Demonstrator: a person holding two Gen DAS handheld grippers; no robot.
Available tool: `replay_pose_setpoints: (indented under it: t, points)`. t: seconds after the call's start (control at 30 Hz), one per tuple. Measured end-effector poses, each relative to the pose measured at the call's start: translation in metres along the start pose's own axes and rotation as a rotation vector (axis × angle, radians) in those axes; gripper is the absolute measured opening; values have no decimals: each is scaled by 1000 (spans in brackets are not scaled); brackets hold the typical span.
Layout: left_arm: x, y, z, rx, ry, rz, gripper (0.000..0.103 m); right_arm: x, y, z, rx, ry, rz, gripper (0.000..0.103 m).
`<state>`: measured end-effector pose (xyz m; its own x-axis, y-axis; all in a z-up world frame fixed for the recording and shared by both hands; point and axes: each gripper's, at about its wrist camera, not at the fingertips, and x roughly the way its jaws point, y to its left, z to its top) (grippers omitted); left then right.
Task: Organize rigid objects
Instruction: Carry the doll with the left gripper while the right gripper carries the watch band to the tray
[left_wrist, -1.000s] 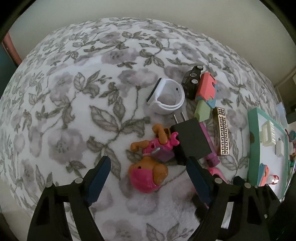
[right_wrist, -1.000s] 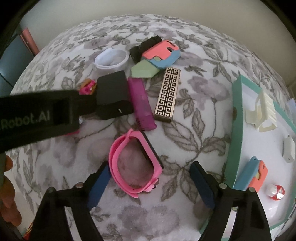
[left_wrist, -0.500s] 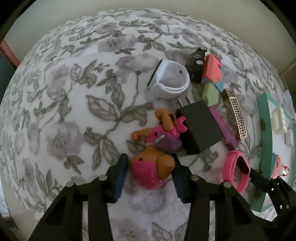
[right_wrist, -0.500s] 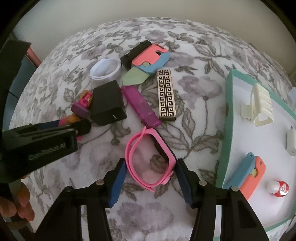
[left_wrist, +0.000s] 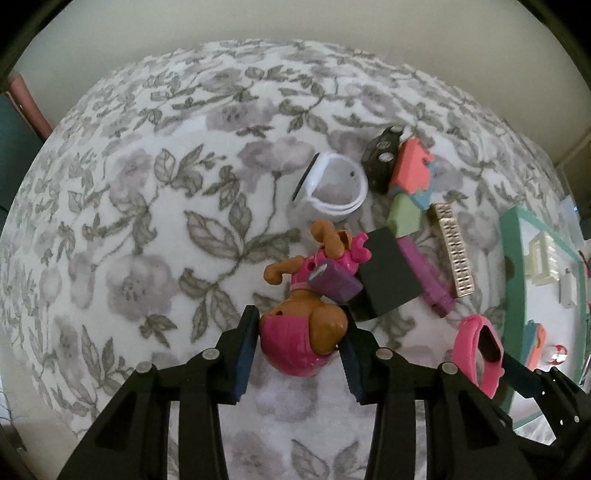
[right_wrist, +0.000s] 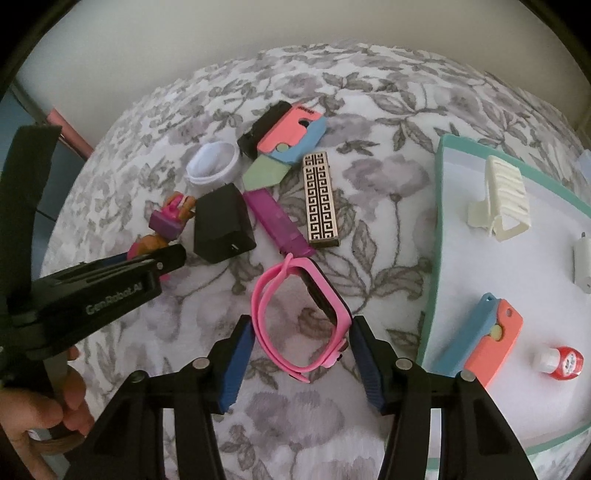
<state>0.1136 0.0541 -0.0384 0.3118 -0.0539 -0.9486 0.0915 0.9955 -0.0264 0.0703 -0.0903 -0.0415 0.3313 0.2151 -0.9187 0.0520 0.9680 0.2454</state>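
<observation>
Brown-and-pink toy dog and pink watch band each sit clamped over floral cloth.

place: home | evidence: plush floral cover, toys and small household items, plain wall

The left gripper carries white lettering "GenRobot.AI" on its black arm, just beside the black charger.

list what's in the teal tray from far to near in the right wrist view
cream hair clip → white plug → blue and coral case → small red-capped bottle, all in the teal tray
</observation>
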Motion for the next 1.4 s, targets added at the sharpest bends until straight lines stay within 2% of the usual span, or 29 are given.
replay_pose_setpoints:
  t: [0.23, 0.47, 0.63, 0.83, 1.13, 1.4]
  points:
    - [-25, -12, 1, 11, -69, -2, 43, -26, -5, -4, -26, -39, 6, 56]
    - [-43, -31, 3, 33, -141, 3, 43, -59, -30, -5, 16, -100, 0, 56]
    - [-52, -53, 2, 63, -168, -12, 43, -65, -47, -4, 47, -119, -17, 56]
    - [-55, -99, -4, 138, -183, -30, 43, -84, -93, -10, 148, -150, -23, 56]
    - [-52, -182, -21, 304, -185, -96, 43, -105, -174, -21, 323, -157, -110, 56]
    - [-35, -251, -35, 447, -110, -138, 43, -112, -230, -34, 447, -137, -190, 56]
